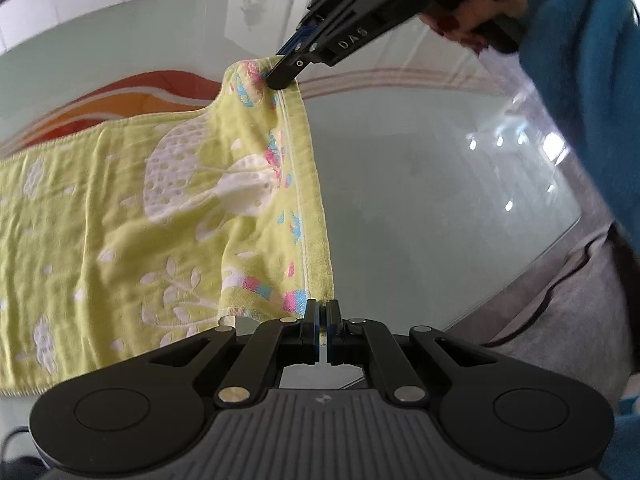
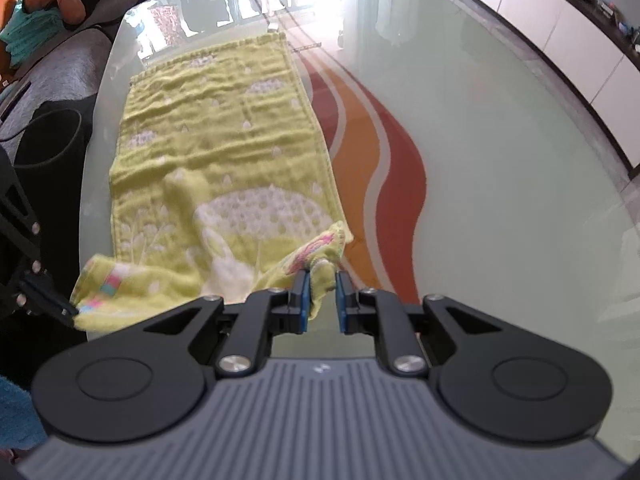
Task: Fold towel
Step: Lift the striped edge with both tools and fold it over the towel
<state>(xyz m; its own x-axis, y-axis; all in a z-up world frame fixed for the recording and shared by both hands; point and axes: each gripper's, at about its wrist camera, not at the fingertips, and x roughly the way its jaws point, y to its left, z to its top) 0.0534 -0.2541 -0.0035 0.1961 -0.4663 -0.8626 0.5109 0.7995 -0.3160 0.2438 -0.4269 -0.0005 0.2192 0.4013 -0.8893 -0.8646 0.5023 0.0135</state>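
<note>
Left gripper (image 1: 322, 312) is clamped tight on one near corner of the towel (image 1: 120, 216), and the right gripper (image 2: 322, 285) has the other near corner bunched between its pads, jaws only partly closed around it. That end is lifted; the rest lies flat on the glass table (image 2: 500, 168), partly over its orange stripes (image 2: 384, 160).

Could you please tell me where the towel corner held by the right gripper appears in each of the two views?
Left wrist view: the lifted corner of the yellow-green patterned towel is at upper centre, at the right gripper tip.
Right wrist view: that corner is at lower centre, between the gripper's own blue pads.
Shared landmark: the orange-red wave stripe on the glass table.
</note>
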